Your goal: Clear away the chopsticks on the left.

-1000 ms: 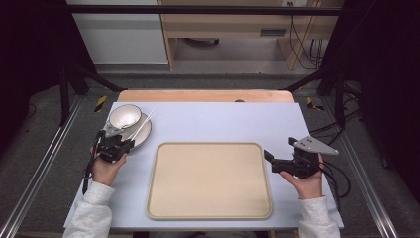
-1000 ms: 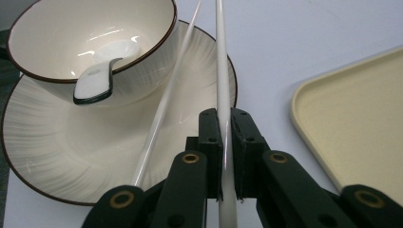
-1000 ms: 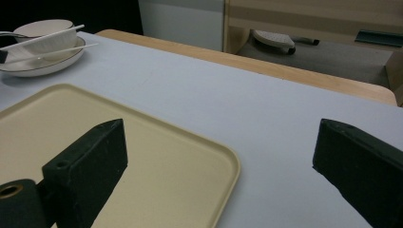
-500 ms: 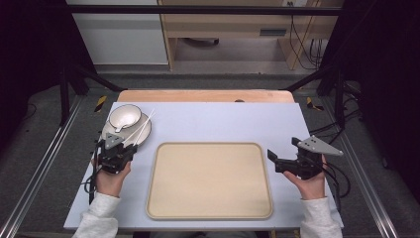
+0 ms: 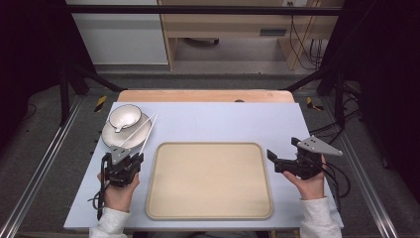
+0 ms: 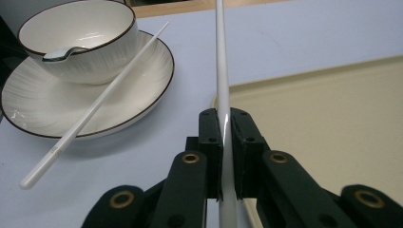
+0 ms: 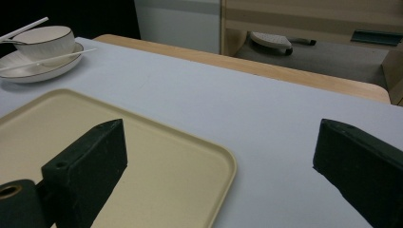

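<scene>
Near the front-left corner of the pale blue surface (image 5: 223, 121), the left tool (image 5: 130, 159) is clenched on one long white chopstick (image 6: 222, 85), which runs up between its jaws and points off toward the far edge. The other white chopstick (image 6: 95, 107) lies propped across the rim of the white dark-rimmed plate (image 6: 142, 90) at the far-left corner, its near end down on the surface. A white ribbed bowl (image 6: 78, 40) sits on that plate with a metal spoon (image 6: 59, 53) inside.

The right tool (image 5: 271, 159) is near the right edge, jaws spread wide with nothing in them, just beside the beige rectangular tray (image 5: 210, 181) that takes up the middle.

My read: this is the carry step, first chopstick picked up and headed for the tray. The next move calls for swinging it over the tray's left rim, getting it low and flat, then letting go gently so it doesn't roll. After that, the second chopstick.
</scene>
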### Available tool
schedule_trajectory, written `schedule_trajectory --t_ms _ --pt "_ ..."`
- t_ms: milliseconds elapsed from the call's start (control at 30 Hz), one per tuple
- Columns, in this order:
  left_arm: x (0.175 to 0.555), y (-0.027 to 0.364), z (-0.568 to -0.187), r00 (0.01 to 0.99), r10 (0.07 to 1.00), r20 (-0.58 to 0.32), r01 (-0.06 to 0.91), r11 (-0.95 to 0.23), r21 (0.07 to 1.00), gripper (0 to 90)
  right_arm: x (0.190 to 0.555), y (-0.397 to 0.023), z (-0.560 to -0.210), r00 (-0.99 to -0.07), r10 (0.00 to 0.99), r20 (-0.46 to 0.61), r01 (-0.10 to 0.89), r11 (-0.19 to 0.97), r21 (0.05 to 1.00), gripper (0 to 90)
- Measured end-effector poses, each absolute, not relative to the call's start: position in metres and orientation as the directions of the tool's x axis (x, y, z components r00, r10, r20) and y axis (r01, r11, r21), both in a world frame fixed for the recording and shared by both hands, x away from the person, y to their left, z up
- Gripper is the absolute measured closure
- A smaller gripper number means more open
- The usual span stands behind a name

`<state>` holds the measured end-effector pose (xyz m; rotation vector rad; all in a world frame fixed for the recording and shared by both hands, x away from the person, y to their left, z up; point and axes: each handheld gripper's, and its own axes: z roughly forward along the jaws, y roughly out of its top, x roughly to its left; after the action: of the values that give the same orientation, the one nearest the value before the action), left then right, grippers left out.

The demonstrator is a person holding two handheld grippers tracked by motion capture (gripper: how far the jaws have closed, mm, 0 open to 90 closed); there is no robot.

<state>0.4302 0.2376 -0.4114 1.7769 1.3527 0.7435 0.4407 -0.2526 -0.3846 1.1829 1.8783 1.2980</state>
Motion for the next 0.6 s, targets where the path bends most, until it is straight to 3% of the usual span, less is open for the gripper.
schedule_trajectory --t_ms 333,600 --pt "0.411 0.214 -0.409 0.23 0.973 -0.016 0.495 -0.102 0.863 84.1 0.439 -0.252 -0.383 -0.457 0.889 0.039 0.342 0.135 0.93 4.3" --pt "0.397 0.203 -0.426 0.198 0.976 -0.09 0.498 -0.021 0.867 84.1 0.439 -0.249 -0.384 -0.463 0.885 0.045 0.351 0.137 0.926 4.4"
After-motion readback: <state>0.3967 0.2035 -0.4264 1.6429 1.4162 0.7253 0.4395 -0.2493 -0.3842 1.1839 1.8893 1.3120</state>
